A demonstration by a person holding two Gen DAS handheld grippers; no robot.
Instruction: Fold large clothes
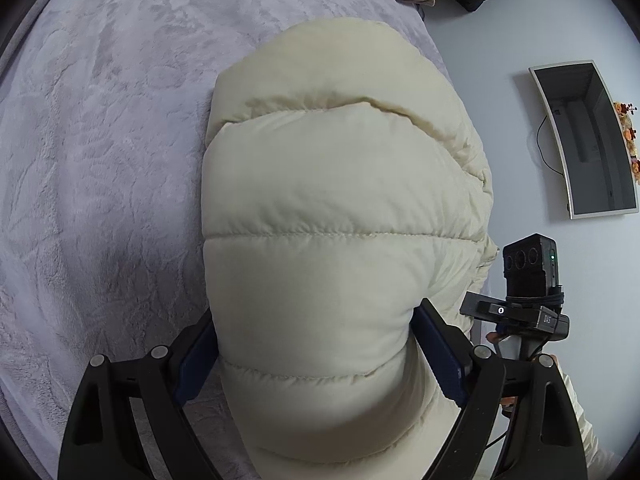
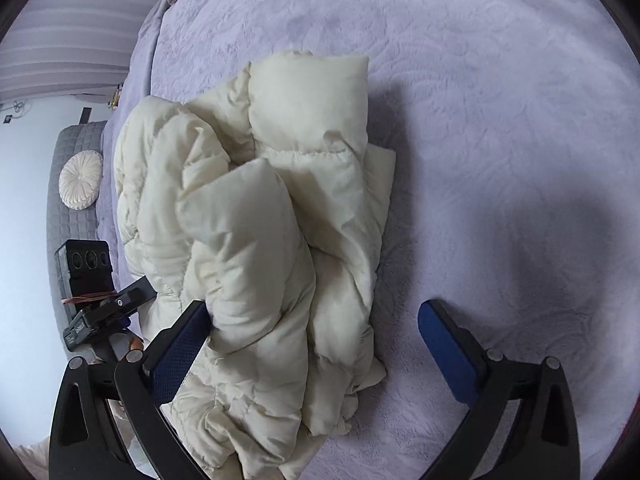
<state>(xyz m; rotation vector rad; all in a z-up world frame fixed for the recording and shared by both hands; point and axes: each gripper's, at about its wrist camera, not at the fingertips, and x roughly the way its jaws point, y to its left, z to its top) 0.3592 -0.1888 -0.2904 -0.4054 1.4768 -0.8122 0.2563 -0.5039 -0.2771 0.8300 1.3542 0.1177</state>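
Left wrist view: the left gripper (image 1: 316, 344) fingers are clamped on a padded fold of the cream puffer jacket (image 1: 320, 200), apparently to control it for folding; right wrist view: the right gripper (image 2: 314, 334) fingers stand apart, the bunched jacket lying on the bed (image 2: 500, 120) against the left finger, the right finger over bare cover.

Puffer jacket (image 2: 256, 216) lies bunched on the bedspread (image 2: 480, 120), near the bed's edge. A padded section of it sits between the left gripper (image 1: 316, 344) fingers; the right gripper (image 2: 316, 332) stands over its near edge. Round cushion (image 2: 80, 180) rests on a bench (image 2: 76, 216) beyond the bed's edge.
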